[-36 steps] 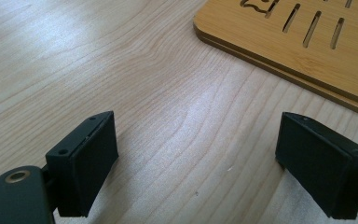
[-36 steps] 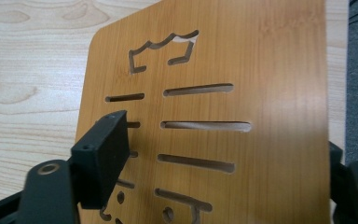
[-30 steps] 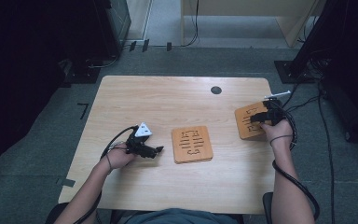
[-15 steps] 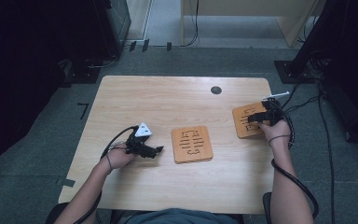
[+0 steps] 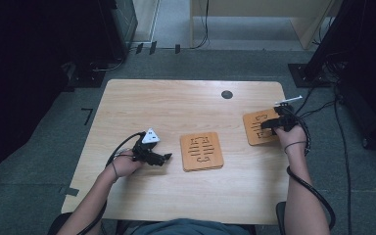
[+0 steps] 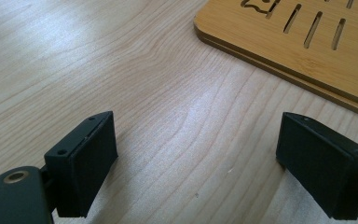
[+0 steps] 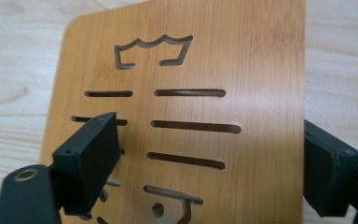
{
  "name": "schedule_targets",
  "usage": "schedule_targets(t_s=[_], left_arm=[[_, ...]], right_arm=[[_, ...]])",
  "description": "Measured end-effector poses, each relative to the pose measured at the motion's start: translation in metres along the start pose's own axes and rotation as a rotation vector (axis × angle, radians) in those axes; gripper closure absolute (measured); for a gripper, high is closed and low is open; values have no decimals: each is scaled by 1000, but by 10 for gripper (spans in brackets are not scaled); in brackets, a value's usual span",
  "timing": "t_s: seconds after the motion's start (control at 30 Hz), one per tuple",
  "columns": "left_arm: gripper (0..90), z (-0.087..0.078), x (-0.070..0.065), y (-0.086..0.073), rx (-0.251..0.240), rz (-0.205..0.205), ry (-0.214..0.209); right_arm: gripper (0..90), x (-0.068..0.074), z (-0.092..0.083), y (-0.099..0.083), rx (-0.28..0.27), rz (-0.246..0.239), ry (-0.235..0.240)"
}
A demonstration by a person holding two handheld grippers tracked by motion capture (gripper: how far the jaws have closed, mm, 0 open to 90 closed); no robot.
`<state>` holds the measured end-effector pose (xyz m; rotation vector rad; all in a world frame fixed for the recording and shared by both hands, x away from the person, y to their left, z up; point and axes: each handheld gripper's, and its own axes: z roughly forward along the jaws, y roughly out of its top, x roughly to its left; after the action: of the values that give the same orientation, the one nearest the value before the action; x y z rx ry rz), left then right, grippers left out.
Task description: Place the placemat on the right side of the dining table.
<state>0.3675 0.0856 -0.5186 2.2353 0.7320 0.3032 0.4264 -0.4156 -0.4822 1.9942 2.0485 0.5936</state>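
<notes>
The bench [image 5: 176, 107] is pale wood with wavy grain and rounded corners. Two flat, squarish bamboo boards with rounded corners and cut slots lie on it. One board [image 5: 201, 151] sits mid-bench; the other board [image 5: 258, 128] lies near the right edge, its crown cutout pointing away from the right hand-held gripper [image 7: 205, 163], whose jaws stand spread above it. The left hand-held gripper [image 6: 193, 172] is spread over bare wood.
</notes>
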Motion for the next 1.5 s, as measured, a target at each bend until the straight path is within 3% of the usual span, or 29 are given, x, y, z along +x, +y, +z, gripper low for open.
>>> schedule_targets(t_s=[0.03, 0.1, 0.17, 0.4, 0.6, 1.5], left_arm=[[114, 0, 0, 0, 0, -1, 0], [113, 0, 0, 0, 0, 0, 0], [112, 0, 0, 0, 2, 3, -1], [111, 0, 0, 0, -2, -1, -1], [111, 0, 0, 0, -2, -1, -1], [111, 0, 0, 0, 1, 3, -1]], right_arm=[[162, -1, 0, 0, 3, -2, 1], [199, -1, -5, 0, -33, -45, -42], [189, -1, -9, 2, -53, -31, -28], [195, 0, 1, -2, 0, -43, -34], [200, 3, 1, -3, -18, -26, -10], [197, 31, 9, -12, -9, -124, -1]])
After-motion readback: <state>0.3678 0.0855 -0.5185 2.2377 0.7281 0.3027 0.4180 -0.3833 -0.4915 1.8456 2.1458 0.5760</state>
